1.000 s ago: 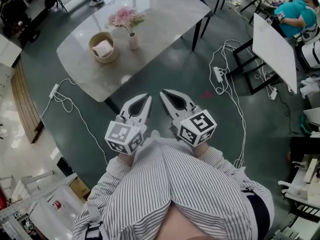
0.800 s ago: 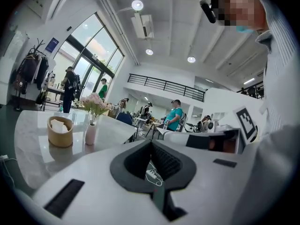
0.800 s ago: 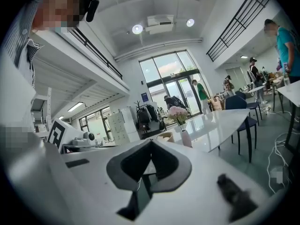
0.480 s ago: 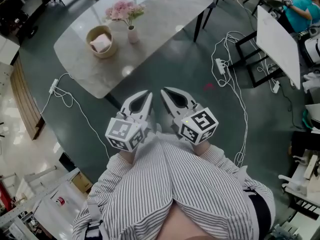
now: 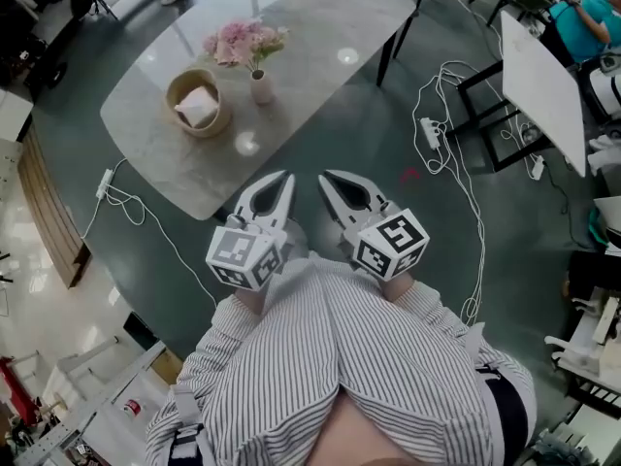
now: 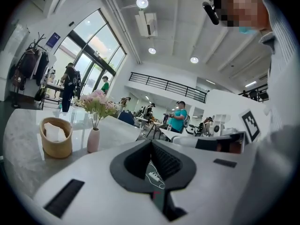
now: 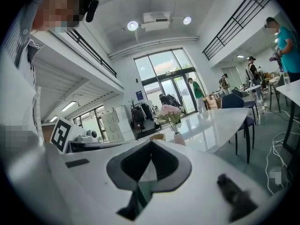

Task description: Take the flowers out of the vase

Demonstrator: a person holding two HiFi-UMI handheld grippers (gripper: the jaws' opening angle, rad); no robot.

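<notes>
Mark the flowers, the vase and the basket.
flowers [image 5: 238, 43], head view, on the pink blooms.
vase [image 5: 260, 87], head view, on its body.
basket [image 5: 206, 131], head view, on its near wall.

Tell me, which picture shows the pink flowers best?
The left gripper view. It sees the flowers from the side, with blooms, stems and vase all clear. The head view looks down on the flowers from above. The right gripper view shows the flowers small and far off.

Wicker basket [image 5: 212, 127] holding white cloth [image 5: 197, 106] on grey table [image 5: 320, 27]; power strip [image 5: 428, 134] on floor [image 5: 340, 134].
</notes>
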